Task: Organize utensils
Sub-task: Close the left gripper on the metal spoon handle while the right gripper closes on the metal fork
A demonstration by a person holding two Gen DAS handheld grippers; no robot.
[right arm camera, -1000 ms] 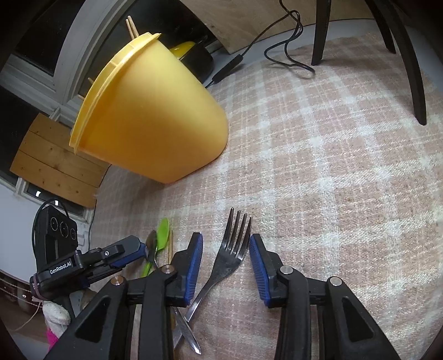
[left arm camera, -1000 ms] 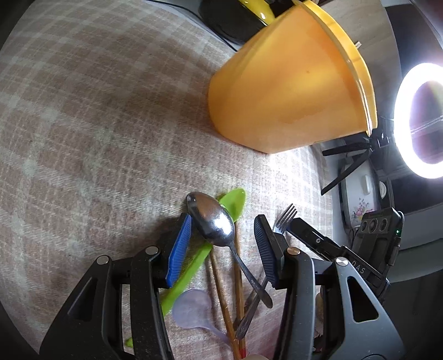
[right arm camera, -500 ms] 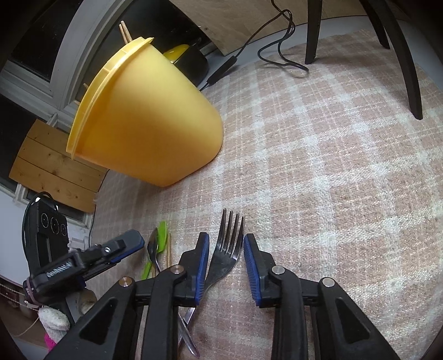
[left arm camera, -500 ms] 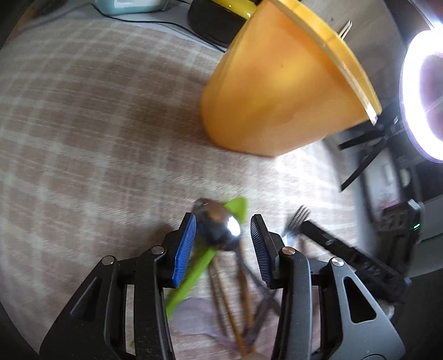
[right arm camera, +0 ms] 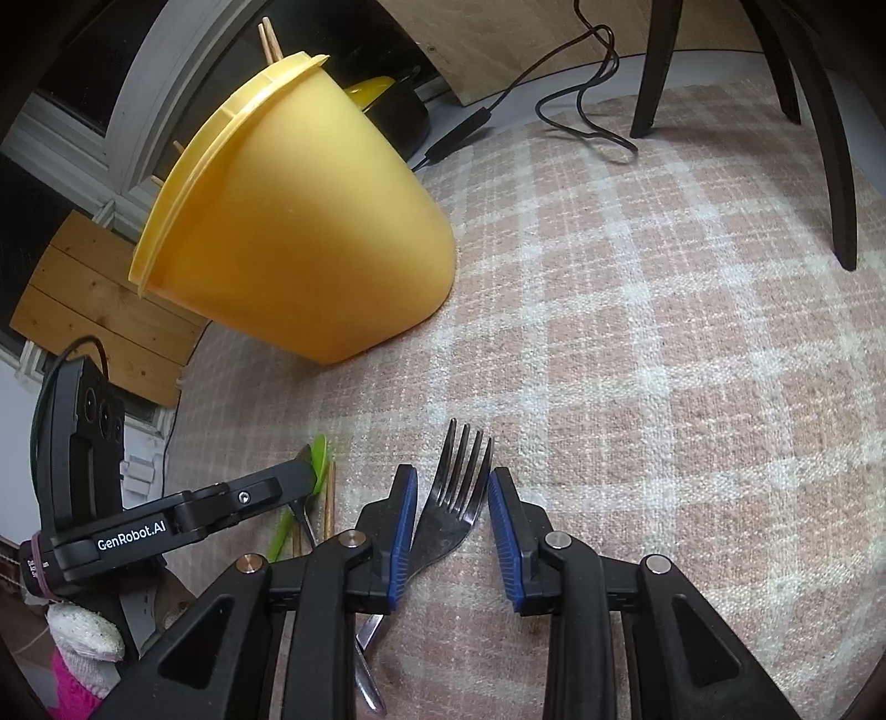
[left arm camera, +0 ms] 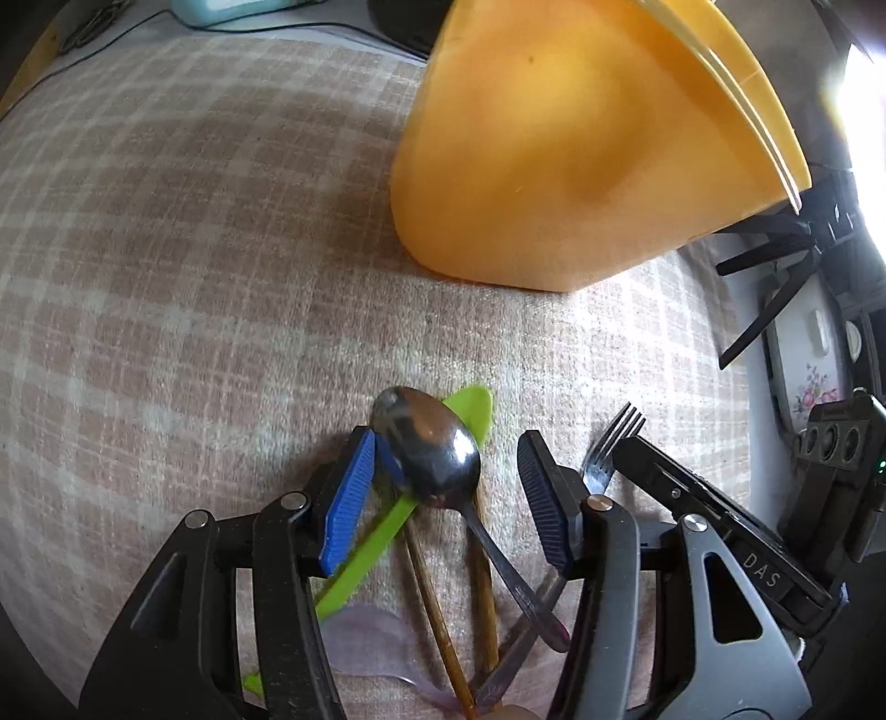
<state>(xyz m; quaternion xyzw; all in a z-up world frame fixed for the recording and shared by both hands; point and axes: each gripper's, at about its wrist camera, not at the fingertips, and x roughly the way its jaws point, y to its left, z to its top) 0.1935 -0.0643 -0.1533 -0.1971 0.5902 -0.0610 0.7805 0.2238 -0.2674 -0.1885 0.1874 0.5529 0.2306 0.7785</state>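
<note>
A metal spoon [left arm camera: 429, 451] lies on a green plastic spoon [left arm camera: 387, 531] and brown chopsticks [left arm camera: 437, 615] on the plaid cloth. My left gripper [left arm camera: 448, 487] is open, its jaws on either side of the spoon's bowl. A metal fork [right arm camera: 451, 507] lies between the open jaws of my right gripper [right arm camera: 451, 526]; its tines also show in the left wrist view [left arm camera: 612, 443]. A tall yellow tub [right arm camera: 293, 232] stands behind, with chopsticks [right arm camera: 270, 39] sticking out of its top.
A pale purple plastic spoon [left arm camera: 376, 648] lies under the pile. A black cable [right arm camera: 576, 94] and dark chair legs [right arm camera: 830, 138] are at the far right. A black pot [right arm camera: 404, 116] sits behind the tub.
The left jaws narrowed around the spoon, then opened wider again. The right jaws closed in on the fork, then opened a little. Both grippers moved nearer the tub.
</note>
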